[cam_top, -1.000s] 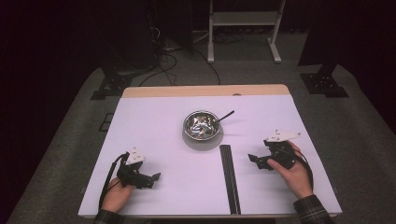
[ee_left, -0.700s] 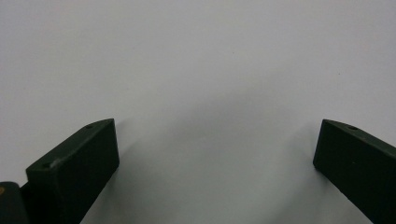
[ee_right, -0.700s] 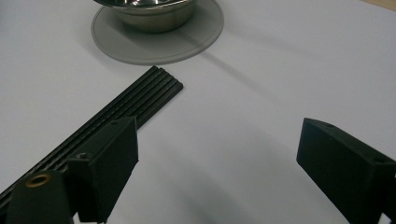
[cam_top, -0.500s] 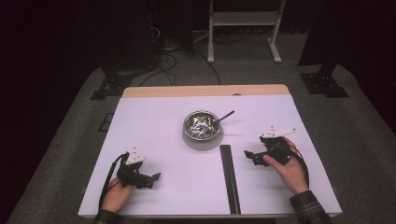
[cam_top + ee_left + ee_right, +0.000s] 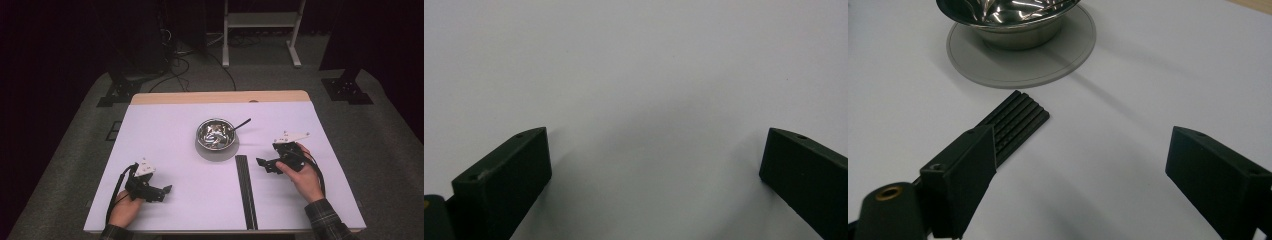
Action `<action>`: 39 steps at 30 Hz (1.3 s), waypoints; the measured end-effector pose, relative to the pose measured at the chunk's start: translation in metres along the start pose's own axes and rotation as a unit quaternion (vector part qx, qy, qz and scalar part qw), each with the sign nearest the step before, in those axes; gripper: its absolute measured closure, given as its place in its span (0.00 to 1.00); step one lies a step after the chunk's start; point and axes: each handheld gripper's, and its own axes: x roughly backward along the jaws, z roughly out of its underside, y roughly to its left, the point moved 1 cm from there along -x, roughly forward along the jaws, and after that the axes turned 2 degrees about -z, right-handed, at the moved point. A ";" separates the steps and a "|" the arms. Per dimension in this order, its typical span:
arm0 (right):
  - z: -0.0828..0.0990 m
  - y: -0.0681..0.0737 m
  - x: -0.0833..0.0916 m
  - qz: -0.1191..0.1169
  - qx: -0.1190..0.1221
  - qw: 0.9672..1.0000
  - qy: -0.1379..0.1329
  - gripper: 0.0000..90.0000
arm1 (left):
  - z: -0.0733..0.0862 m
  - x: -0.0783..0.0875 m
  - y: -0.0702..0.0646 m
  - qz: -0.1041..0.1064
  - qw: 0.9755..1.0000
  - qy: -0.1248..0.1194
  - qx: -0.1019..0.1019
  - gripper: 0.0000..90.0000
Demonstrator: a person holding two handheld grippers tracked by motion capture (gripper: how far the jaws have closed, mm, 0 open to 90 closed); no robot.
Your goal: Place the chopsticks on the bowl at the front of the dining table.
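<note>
One bundle of black ridged sticks [image 5: 246,190], likely chopsticks laid side by side, is lying flat on the pale surface [image 5: 170,130], running from just below the bowl toward the person's edge; in the right gripper view its near end [image 5: 1015,122] is showing just past the left finger. The right gripper [image 5: 265,164] is hovering just beside the upper part of the bundle, fingers [image 5: 1213,175] spread wide and gripping nothing, so I'm judging that the pick-up is only being lined up and every real step is yet to come. Nothing looks lifted or placed. The left gripper [image 5: 162,192] is resting low near the front left, well apart from the bundle, its fingers [image 5: 506,175] likewise gaping over bare matte surface. Beyond the sticks, a shiny round metal bowl [image 5: 216,134] is sitting on a flat grey disc [image 5: 200,151], holding what looks like crumpled silvery bits, with a dark slim handle [image 5: 241,124] leaning out over the rim. The bundle looks rigid and grooved, the bowl smooth and mirror-like.
</note>
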 end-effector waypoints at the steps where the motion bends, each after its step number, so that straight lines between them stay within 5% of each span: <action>1: -0.001 0.000 -0.001 0.000 0.002 1.000 0.001 0.13 | 0.000 0.000 0.000 0.000 1.000 0.000 0.000 0.00; 39: -0.004 0.001 -0.057 -0.011 0.005 0.999 0.053 0.13 | 0.000 0.000 0.000 0.000 1.000 0.000 0.000 0.00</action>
